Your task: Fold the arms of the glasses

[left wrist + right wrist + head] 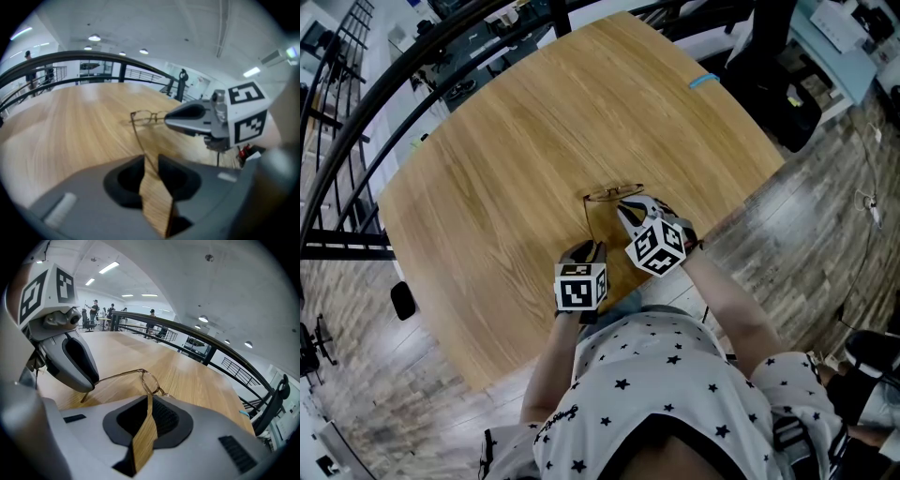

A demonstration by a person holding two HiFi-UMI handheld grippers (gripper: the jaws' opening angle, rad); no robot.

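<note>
Glasses (614, 194) lie crosswise just ahead: right tongs (150, 400) pinch their near end, left tongs (149, 161) sit slightly open astride the rearward-pointing arm (137, 138).

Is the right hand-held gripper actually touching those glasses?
Touching. The right gripper view shows the right hand-held gripper with jaws closed on the rim of the glasses, no gap between.

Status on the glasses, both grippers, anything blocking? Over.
Right gripper shut on glasses front. Left gripper open, unfolded arm lying between its jaws. Nothing blocking on table.
</note>
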